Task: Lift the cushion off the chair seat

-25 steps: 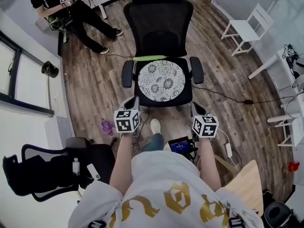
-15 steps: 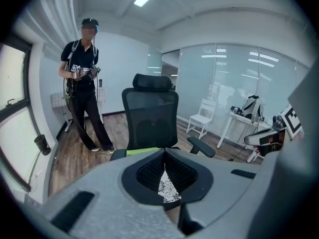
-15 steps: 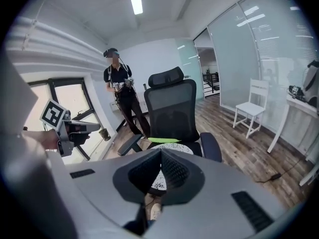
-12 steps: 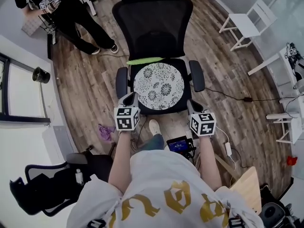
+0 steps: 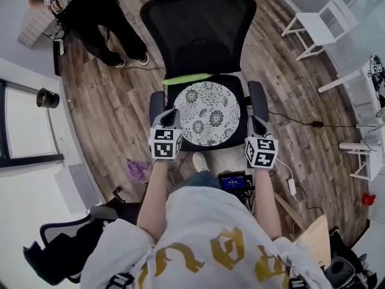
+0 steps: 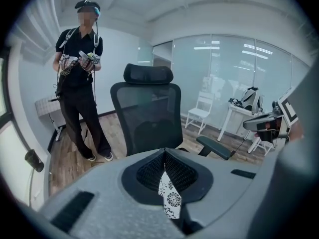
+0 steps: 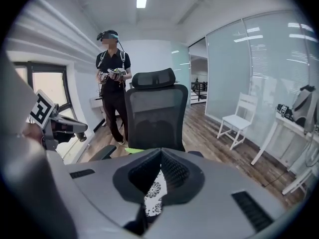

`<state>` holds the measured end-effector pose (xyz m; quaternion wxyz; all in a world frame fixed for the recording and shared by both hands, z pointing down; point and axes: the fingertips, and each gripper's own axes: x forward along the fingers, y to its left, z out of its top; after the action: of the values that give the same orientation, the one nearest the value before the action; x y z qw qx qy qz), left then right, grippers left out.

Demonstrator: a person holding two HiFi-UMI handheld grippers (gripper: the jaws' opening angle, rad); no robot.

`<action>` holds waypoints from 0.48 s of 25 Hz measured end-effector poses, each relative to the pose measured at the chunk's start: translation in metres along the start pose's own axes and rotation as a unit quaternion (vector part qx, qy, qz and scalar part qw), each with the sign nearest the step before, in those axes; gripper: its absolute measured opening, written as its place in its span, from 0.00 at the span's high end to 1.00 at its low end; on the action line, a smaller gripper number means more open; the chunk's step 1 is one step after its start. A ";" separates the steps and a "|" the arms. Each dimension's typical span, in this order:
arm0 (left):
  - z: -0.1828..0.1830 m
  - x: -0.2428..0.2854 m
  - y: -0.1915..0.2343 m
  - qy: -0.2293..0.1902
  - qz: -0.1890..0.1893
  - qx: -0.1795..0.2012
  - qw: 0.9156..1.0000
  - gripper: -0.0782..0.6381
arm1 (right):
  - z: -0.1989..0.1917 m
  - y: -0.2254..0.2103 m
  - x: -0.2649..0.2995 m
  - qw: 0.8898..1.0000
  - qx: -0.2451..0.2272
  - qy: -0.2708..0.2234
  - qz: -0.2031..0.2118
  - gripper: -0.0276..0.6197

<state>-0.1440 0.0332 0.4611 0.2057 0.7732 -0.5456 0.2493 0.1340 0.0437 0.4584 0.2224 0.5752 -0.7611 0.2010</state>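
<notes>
The round white cushion (image 5: 207,113) with a black flower print lies flat on the seat of the black office chair (image 5: 198,29). A lime green strip (image 5: 187,77) lies at the seat's back edge. My left gripper (image 5: 166,116) is shut and empty, hovering over the seat's front left beside the left armrest (image 5: 156,104). My right gripper (image 5: 257,124) is shut and empty near the right armrest (image 5: 259,98). Neither touches the cushion. In the left gripper view the closed jaw tips (image 6: 164,153) sit above a sliver of cushion (image 6: 169,199). The right gripper view shows the same: tips (image 7: 160,153), cushion (image 7: 153,193).
A person in black (image 5: 90,17) stands at the far left of the chair. A white chair (image 5: 319,29) and white tables stand at the right. Cables (image 5: 301,122) cross the wood floor. Another black chair (image 5: 66,251) is behind at the left, with a purple cloth (image 5: 137,170) on the floor.
Both grippers have moved forward from in front of the chair to either side of the seat's front, level with the cushion's near half. Both stayed shut.
</notes>
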 end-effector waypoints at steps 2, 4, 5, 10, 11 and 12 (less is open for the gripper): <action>0.002 0.008 0.008 0.005 0.003 0.000 1.000 0.88 | 0.006 0.001 0.004 1.000 0.000 -0.005 -0.002 0.94; 0.006 0.014 0.010 0.006 0.000 -0.004 1.000 0.88 | 0.008 0.001 0.003 1.000 0.011 -0.008 0.007 0.94; 0.008 0.016 0.010 0.007 -0.003 -0.004 1.000 0.88 | 0.010 0.000 0.001 0.999 0.028 -0.014 0.018 0.94; 0.013 0.021 0.012 0.010 -0.002 0.008 1.000 0.88 | 0.031 0.008 -0.008 0.988 0.113 -0.071 0.077 0.94; 0.012 0.021 0.015 0.011 0.000 0.004 1.000 0.88 | 0.030 0.010 -0.004 0.990 0.102 -0.064 0.077 0.94; 0.010 0.022 0.018 0.012 0.003 -0.001 1.000 0.88 | 0.027 0.011 0.000 0.992 0.089 -0.054 0.072 0.94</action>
<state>-0.1532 0.0057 0.4672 0.2124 0.7685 -0.5455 0.2582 0.1200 0.0314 0.4355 0.1139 0.5461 -0.7909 0.2517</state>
